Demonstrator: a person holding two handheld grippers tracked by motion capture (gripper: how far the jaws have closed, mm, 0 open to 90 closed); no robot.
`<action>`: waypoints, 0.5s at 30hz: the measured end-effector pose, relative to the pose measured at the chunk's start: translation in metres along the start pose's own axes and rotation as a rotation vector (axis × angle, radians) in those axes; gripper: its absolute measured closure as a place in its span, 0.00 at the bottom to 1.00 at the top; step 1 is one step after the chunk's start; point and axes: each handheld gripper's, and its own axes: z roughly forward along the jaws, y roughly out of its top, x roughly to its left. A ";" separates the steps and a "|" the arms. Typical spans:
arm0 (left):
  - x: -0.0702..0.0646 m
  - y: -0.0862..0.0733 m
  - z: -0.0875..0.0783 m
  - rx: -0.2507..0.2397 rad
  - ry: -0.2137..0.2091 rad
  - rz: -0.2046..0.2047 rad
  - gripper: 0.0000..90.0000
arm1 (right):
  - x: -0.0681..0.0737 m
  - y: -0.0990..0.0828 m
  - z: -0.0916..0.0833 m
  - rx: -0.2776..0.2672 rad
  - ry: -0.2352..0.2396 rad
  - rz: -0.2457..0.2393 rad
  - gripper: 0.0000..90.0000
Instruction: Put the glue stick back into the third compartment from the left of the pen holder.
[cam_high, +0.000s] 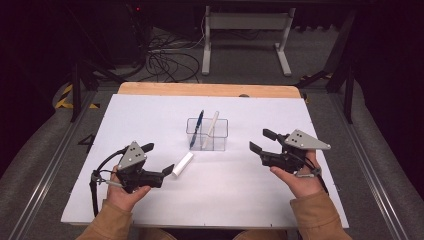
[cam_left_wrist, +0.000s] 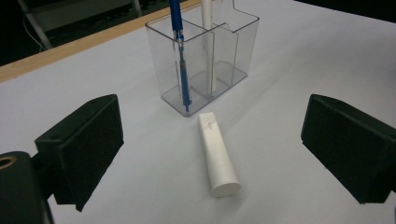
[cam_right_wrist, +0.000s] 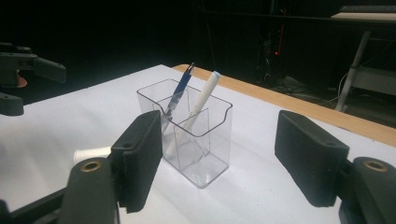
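My left gripper (cam_high: 161, 159) gapes empty around the white tube (cam_high: 182, 164) lying just near of the clear holder (cam_high: 207, 134), my right gripper (cam_high: 263, 140) likewise open, holding nothing.

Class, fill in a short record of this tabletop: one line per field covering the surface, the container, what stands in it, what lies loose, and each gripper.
Surface: white sheet on a wooden table
Container: clear holder with compartments, upright near the middle
In holder: blue pen and white pen, both leaning
Loose item: white tube lying flat in front of the holder, apart from it
Left gripper: jaws open, pointed at the white tube, not touching
Right gripper: jaws open, empty, facing the holder
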 end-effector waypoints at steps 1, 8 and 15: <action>0.000 0.000 0.000 -0.001 0.003 0.002 0.07 | 0.000 0.000 0.000 -0.002 0.001 0.001 0.37; 0.000 0.001 0.001 0.001 -0.011 -0.008 0.07 | 0.000 -0.001 0.000 -0.001 0.002 -0.001 0.37; -0.002 0.003 0.006 0.055 0.000 -0.012 0.09 | 0.001 -0.001 0.001 0.002 0.006 -0.003 0.37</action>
